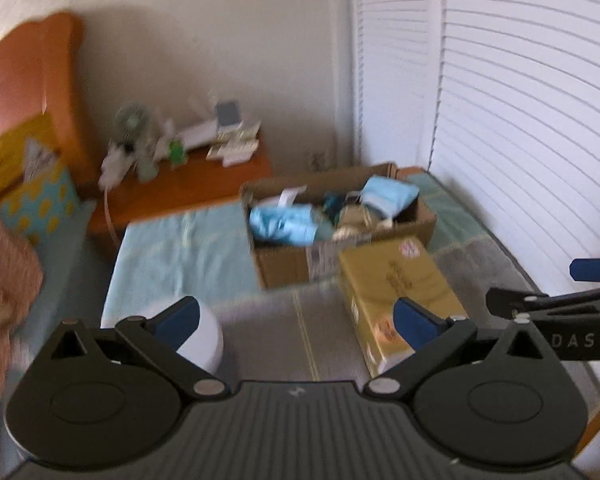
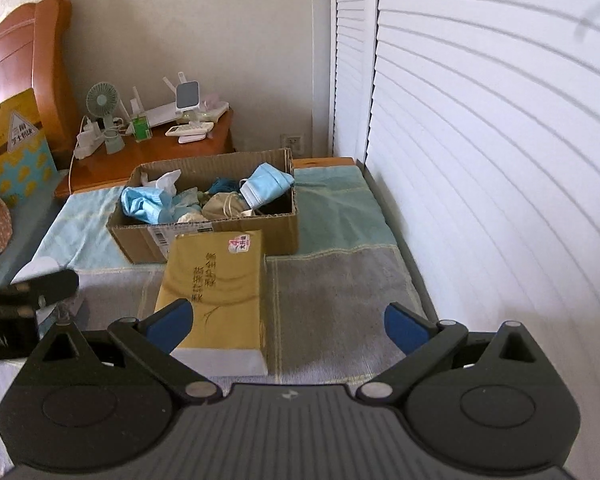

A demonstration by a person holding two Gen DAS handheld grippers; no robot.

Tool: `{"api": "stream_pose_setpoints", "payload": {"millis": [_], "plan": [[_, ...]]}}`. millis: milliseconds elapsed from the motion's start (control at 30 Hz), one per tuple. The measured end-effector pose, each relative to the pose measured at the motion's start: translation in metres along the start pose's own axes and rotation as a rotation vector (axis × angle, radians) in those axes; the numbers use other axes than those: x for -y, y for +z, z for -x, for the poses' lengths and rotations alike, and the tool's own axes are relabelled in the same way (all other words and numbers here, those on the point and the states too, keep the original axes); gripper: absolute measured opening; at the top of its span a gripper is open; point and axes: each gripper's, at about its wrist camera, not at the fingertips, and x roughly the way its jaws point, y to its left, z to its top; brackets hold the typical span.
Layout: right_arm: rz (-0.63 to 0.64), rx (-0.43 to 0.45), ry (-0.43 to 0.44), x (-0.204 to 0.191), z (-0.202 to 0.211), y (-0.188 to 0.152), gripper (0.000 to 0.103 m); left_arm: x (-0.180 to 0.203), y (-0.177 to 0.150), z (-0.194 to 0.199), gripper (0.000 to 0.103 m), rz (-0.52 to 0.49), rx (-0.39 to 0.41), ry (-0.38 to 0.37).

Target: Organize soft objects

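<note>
The cardboard box (image 2: pixel 204 216) sits on the bed (image 2: pixel 340 292), on the pale blue-green towel (image 2: pixel 336 208) that covers the far half. It is open at the top and holds a jumble of soft things: a light blue face mask (image 2: pixel 266 184) propped against its right inner wall, crumpled light blue cloth (image 2: pixel 144 204) at the left end, a beige cloth pouch (image 2: pixel 224 206) in the middle, and a white crumpled piece (image 2: pixel 168 180) behind the blue cloth.

Touching the front wall of the box, a yellow tissue pack (image 2: pixel 216 296) lies on the grey towel. To the left of the box and nearer the cameras, a white rounded object (image 1: pixel 204 336) rests at the edge of the pale towel; the blur hides what it is.

The left gripper (image 1: pixel 296 320) is spread wide with nothing between its blue pads, one pad over the white object and the other over the tissue pack. The right gripper (image 2: pixel 288 324) is likewise wide apart and empty, its left pad over the near end of the tissue pack.

Behind the box stands a wooden nightstand (image 2: pixel 148 156) carrying a small green fan (image 2: pixel 104 112) and a white router (image 2: pixel 164 112). Left of the box rises the wooden headboard (image 2: pixel 32 60), with a yellow-and-blue packet (image 2: pixel 16 148) leaning on it. White louvred doors (image 2: pixel 480 160) run along the right of the box.
</note>
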Motion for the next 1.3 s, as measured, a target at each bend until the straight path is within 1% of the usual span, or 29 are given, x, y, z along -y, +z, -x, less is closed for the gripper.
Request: {"api": "stream_pose_setpoints", "payload": {"millis": [133,200,267,367,467,900,1300], "plan": [[0.026,0.014,-0.022,-0.008,0.013,-0.002,0.103,-0.001,-0.01,0.016,0.102,0.008,0.004,0.018],[0.036,0.02,-0.03,-0.011,0.018,-0.002,0.103,-0.004,-0.011,0.023,0.102,0.022,0.011,0.013],[0.037,0.026,-0.03,-0.011,0.022,-0.001,0.103,-0.006,-0.011,0.026,0.102,0.033,0.009,0.006],[0.04,0.034,-0.038,-0.012,0.026,0.001,0.103,-0.007,-0.012,0.03,0.102,0.04,0.015,0.02],[0.035,0.041,-0.036,-0.012,0.029,0.002,0.103,-0.009,-0.011,0.033,0.102,0.048,0.021,0.018],[0.041,0.033,-0.034,-0.014,0.028,0.001,0.103,-0.004,-0.012,0.027,0.102,0.048,0.002,0.021],[0.035,0.03,-0.029,-0.013,0.026,0.0,0.103,-0.004,-0.012,0.027,0.102,0.049,0.001,0.024]]}}
